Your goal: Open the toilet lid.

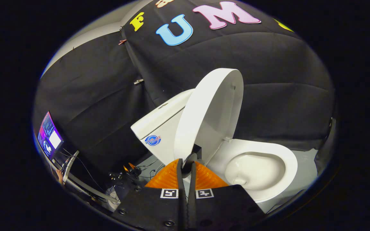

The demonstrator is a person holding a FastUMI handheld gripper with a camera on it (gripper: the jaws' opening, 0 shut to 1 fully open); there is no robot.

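The gripper (187, 165) sits low in the gripper view with its two fingers (181, 175) drawn close together, a thin gap between them. They pinch the lower edge of the lid (209, 112), which passes between the tips; the exact contact is partly masked by a dark fitting at the tips, so how firmly both sides press is hard to confirm. The lid stands raised, near upright and tilted, its inner face turned towards the bowl (255, 170). The bowl lies open just ahead of the fingers and to their right, rim exposed; its near edge is cut off by the gripper body. The tank (159, 125) stands behind the lid, largely covered by it, with a round sticker on its side too small to make out. The seat cannot be told apart from the rim. Beyond the fingers to the left, a tangle of cables (130, 175) lies on the floor, details unclear. Further left a lit screen (49, 134) stands at an angle, partly cut off.
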